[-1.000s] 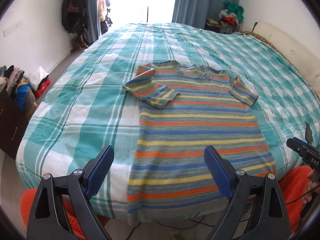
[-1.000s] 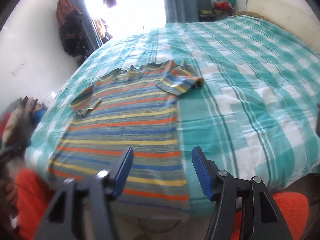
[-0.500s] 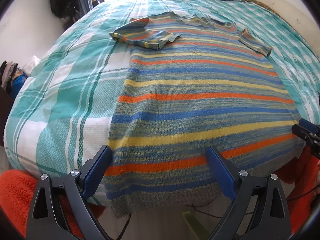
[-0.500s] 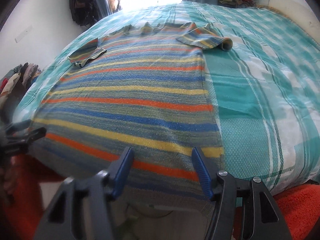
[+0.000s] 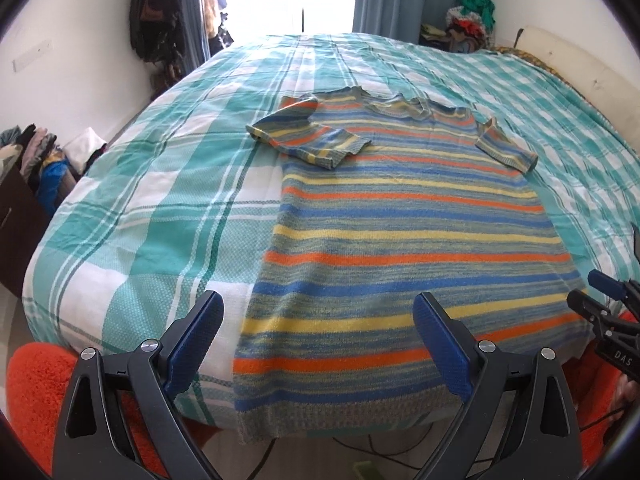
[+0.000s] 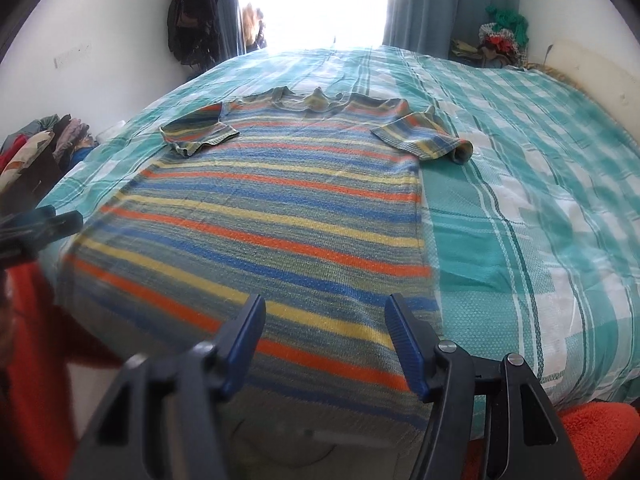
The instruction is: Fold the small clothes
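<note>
A striped knit T-shirt point(image 5: 404, 232) in blue, yellow and orange lies flat on the bed, hem toward me and hanging over the near edge, both short sleeves folded onto the body. It also shows in the right wrist view point(image 6: 276, 224). My left gripper point(image 5: 318, 340) is open and empty, above the hem's left part. My right gripper point(image 6: 324, 340) is open and empty, above the hem's right part. The right gripper's tip shows in the left wrist view point(image 5: 608, 304); the left gripper appears blurred at the left edge of the right wrist view point(image 6: 36, 228).
The bed has a teal and white checked cover point(image 5: 160, 216). Piled clothes point(image 5: 36, 160) sit on a dark unit at the left. Clothes hang by the bright window point(image 5: 160, 20). An orange fluffy fabric point(image 5: 36, 392) lies below the bed's edge.
Both grippers dipped close to the shirt's hem half a second ago, then drew back and up. Both stay open. The shirt has not moved.
</note>
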{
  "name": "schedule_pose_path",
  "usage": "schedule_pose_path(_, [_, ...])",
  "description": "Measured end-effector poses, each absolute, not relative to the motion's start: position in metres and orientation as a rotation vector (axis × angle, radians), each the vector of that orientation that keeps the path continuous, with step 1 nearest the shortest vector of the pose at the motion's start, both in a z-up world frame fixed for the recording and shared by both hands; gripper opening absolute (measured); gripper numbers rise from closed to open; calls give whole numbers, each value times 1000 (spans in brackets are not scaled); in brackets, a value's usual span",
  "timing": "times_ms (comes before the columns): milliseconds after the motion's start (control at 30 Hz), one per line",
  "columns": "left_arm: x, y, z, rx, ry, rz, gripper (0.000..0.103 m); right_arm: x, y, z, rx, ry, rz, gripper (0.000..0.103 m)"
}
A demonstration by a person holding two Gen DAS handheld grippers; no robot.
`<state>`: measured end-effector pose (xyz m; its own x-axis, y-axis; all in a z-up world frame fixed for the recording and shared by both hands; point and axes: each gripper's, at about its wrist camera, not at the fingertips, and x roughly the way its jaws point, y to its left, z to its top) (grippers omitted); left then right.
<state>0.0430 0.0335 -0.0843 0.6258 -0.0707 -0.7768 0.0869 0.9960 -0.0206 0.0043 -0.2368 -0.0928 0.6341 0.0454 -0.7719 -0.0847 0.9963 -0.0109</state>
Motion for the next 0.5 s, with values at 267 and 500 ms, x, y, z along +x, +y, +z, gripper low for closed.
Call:
schedule_pose_path(267, [42,43,-78,-13,864,-51,96,3,-235,-96,-58,886,78,62])
schedule_pose_path(500, [40,43,-76,-18,850,-47,96,2,-231,-95,-80,881,86,62])
